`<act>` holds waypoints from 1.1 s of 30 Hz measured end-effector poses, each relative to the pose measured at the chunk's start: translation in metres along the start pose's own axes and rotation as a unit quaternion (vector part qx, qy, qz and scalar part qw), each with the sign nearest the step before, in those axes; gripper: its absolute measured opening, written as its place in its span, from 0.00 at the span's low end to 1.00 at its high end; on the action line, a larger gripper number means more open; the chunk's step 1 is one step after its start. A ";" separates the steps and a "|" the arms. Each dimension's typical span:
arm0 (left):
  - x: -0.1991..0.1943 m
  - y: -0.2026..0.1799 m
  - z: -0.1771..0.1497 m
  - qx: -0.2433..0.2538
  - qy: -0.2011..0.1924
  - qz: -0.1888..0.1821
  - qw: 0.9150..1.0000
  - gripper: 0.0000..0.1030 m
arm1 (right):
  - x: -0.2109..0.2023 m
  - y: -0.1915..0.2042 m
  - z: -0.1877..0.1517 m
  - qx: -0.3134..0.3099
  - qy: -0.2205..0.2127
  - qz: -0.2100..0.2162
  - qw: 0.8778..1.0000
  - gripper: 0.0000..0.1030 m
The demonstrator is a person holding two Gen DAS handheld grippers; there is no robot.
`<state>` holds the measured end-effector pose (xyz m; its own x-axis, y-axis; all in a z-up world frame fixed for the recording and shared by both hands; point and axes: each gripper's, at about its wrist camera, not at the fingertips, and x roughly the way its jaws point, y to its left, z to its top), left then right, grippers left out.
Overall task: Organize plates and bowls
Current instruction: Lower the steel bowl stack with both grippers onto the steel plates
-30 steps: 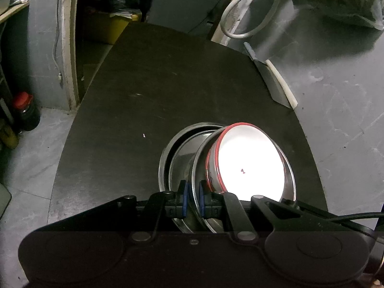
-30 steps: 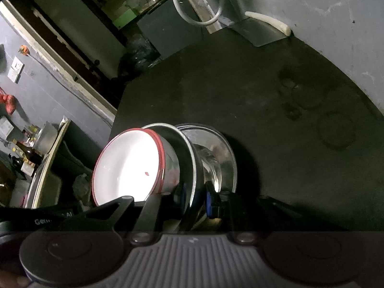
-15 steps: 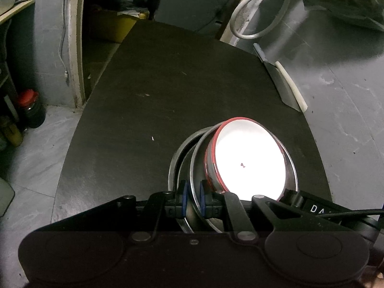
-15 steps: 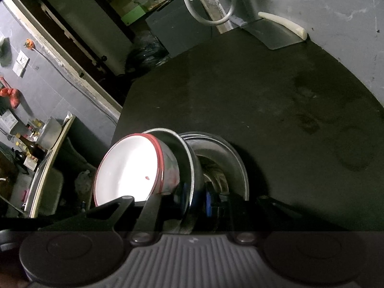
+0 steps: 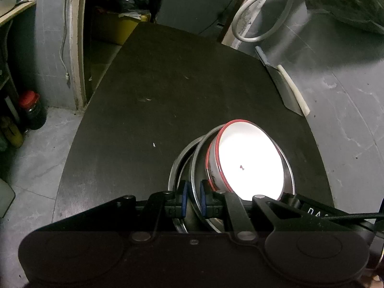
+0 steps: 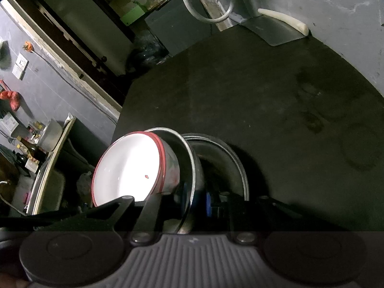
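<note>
Three nested dishes are seen at the near edge of a dark, matte black bench (image 5: 168, 91): a white enamel bowl with a red rim (image 5: 242, 160) is tilted inside a round steel bowl (image 5: 286, 168), and both are leaned against a larger shallow steel plate (image 5: 176, 165) lying beneath them.

From the left wrist view, the left gripper (image 5: 192, 200) is closed on the near rim of the round steel bowl, with one blue-padded finger on each side of the metal edge. From the right wrist view, the right gripper (image 6: 195, 201) is clamped on the same steel bowl's rim (its left finger is hidden in shadow inside the bowl, and only the blue pad of the right finger is seen outside). The white bowl is shown here tipped toward the left, beyond the bench's left edge in the picture, with the shallow steel plate to its right.

At the far right corner of the bench, a steel cleaver with a pale handle (image 5: 285, 88) is leaned against the grey wall (image 5: 336, 84). A white hose loop (image 5: 261, 16) is hung above it.
</note>
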<state>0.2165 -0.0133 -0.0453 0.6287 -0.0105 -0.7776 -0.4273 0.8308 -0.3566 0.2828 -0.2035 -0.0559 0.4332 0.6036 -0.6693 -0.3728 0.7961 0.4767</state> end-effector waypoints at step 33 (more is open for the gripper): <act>0.000 -0.008 0.000 0.024 -0.014 0.017 0.999 0.14 | -0.005 0.014 0.000 -0.047 -0.003 -0.034 0.998 0.22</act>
<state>0.2195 -0.0197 -0.0423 0.6326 0.0341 -0.7737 -0.4180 0.8561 -0.3040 0.2758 -0.1956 -0.0457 0.4653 0.5487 -0.6946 -0.4179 0.8279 0.3741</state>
